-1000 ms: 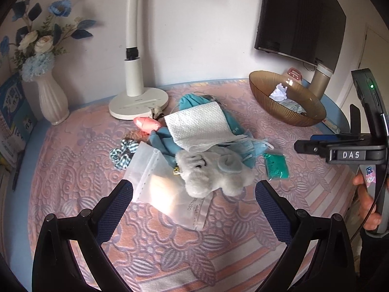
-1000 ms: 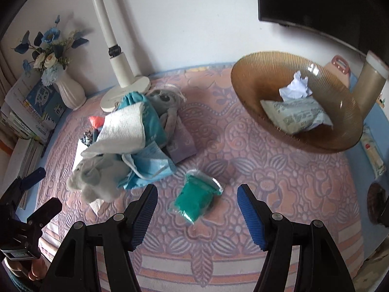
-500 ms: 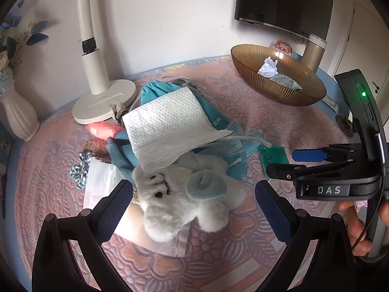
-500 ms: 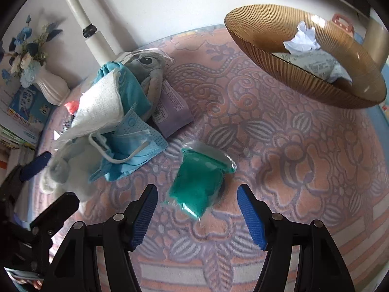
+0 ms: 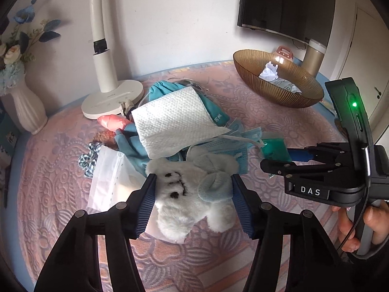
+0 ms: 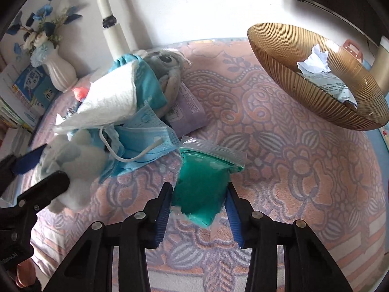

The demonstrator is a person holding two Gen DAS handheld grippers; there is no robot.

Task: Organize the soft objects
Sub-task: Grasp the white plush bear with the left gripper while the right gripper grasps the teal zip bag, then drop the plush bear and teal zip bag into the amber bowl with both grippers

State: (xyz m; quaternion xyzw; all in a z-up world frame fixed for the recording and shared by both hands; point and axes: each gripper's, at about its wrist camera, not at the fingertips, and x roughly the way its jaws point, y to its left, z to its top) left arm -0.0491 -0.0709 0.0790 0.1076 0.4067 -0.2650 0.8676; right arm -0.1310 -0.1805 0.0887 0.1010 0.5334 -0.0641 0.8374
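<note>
A white plush toy (image 5: 184, 194) with pale blue ears lies at the near edge of a heap of soft things on the pink patterned cloth. My left gripper (image 5: 193, 180) straddles it, jaws closing, and both pads touch its head and ear. A clear zip bag of green stuff (image 6: 201, 182) lies apart from the heap. My right gripper (image 6: 198, 189) is closing on it, with the pads against its two sides. In the left wrist view the right gripper (image 5: 287, 160) sits at the right, over the green bag (image 5: 274, 146), held by a hand.
The heap holds a white paper towel (image 5: 175, 121), a teal cloth, blue face masks (image 6: 143, 143), a grey plush (image 6: 167, 65) and a purple packet (image 6: 187, 112). An amber bowl (image 6: 291, 56) at the back right holds crumpled paper. A lamp base (image 5: 111, 99) and vase (image 5: 26, 109) stand behind.
Both grippers have come down closer to the cloth. The left jaws narrowed from wide open onto the white plush. The right jaws narrowed onto the green bag.
</note>
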